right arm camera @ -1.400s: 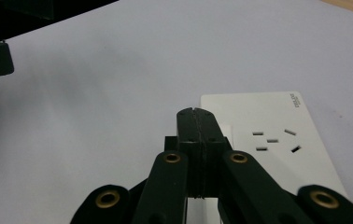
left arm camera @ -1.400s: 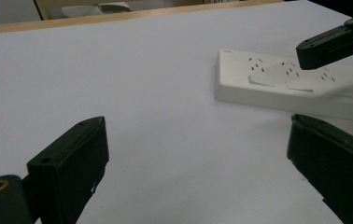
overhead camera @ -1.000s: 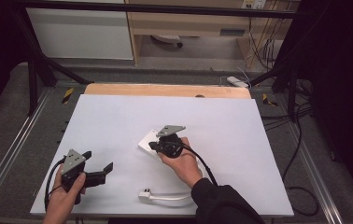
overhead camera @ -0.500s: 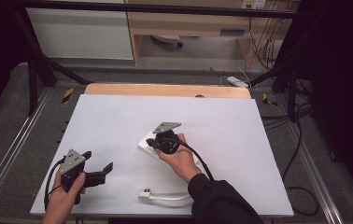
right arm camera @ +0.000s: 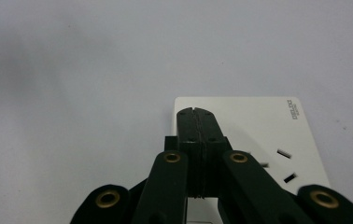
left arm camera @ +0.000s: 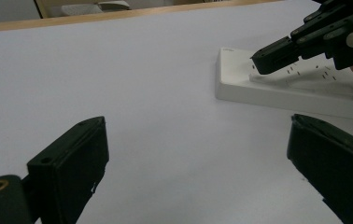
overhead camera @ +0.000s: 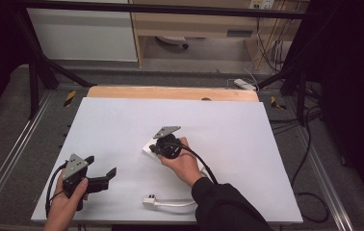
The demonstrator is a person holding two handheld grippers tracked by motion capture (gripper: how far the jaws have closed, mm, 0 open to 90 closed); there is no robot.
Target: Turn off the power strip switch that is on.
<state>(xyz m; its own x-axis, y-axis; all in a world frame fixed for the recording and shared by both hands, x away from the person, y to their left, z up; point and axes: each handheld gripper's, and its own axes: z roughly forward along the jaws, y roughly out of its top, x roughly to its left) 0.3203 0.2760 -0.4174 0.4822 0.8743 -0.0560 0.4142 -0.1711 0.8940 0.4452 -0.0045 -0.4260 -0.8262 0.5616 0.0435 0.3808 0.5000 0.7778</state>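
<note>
A white table (overhead camera: 122, 125) carries a white plug with its cord (overhead camera: 168, 203) near the front edge, at six o'clock from the power strip (overhead camera: 150, 149), apart from it. The power strip lies mid-table. The right gripper (overhead camera: 157, 150), jaws pressed together on nothing, sits over the strip's end. The left gripper (overhead camera: 109, 174), jaws spread, rests at eight o'clock from the strip, well apart.

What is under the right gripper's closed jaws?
The white power strip, lying flat on the table. The right gripper is shut above its top face; whether the tips touch it, and the part beneath them, is hidden.
</note>
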